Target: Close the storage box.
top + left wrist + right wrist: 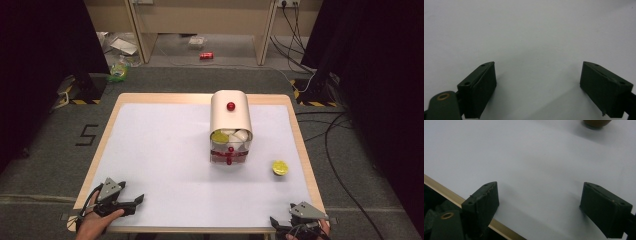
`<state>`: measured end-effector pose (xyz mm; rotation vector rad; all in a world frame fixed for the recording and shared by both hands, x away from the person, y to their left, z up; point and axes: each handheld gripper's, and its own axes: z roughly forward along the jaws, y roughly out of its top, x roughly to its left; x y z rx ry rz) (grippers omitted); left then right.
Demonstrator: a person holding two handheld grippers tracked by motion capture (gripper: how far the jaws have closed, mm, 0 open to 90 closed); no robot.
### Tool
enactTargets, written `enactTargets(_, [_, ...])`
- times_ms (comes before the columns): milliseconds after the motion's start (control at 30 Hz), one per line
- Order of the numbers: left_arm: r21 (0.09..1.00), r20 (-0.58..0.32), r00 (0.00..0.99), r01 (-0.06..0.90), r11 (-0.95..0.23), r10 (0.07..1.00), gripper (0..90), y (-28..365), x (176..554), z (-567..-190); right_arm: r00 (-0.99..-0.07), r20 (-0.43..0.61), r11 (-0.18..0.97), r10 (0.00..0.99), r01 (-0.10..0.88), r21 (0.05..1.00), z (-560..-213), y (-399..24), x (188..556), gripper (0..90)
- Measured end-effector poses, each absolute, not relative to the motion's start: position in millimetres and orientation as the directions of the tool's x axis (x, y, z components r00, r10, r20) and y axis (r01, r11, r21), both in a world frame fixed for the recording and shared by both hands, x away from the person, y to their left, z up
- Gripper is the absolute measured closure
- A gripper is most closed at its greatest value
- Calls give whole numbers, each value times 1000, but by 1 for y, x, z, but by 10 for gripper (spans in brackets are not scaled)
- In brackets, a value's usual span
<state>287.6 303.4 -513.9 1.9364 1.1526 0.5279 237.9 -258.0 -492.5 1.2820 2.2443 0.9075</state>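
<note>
The left gripper rests at the near left corner of the surface, held by a hand that comes in from the near edge. In the left gripper view its jaws stand wide apart with nothing between them, only the bare white surface ahead.

The right gripper sits at the near right corner, right at the near edge, with its grey three-cornered plate on top. In the right gripper view its jaws are also spread wide and hold nothing; the wooden rim of the surface runs under the jaw at the left of that view, and the underside of a yellowish round thing shows at the top edge.

That thing is the yellow lemon half, lying alone on the surface near the right edge, between the right gripper and the breadbox and well apart from both grippers.

The cream roll-top box stands toward the far edge, right of the middle, with a red knob on its curved lid. Its near side is open, and inside lie another yellow piece at the left and some white pieces beside it. A red front rail with a small red knob crosses the opening at the bottom.
</note>
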Motion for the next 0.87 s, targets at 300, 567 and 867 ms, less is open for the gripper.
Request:
enactTargets(300, [806, -46, 497, 531, -261, 867, 130, 303, 288, -514, -493, -11, 340, 870, 584, 737, -498, -261, 234, 151])
enactTargets(567, [806, -45, 497, 531, -262, 866, 129, 303, 288, -514, -491, -5, 321, 871, 562, 762, -501, -263, 230, 151])
enactTargets(867, [806, -48, 497, 532, -260, 866, 130, 303, 288, -514, -491, -4, 320, 871, 560, 764, -502, -263, 230, 150])
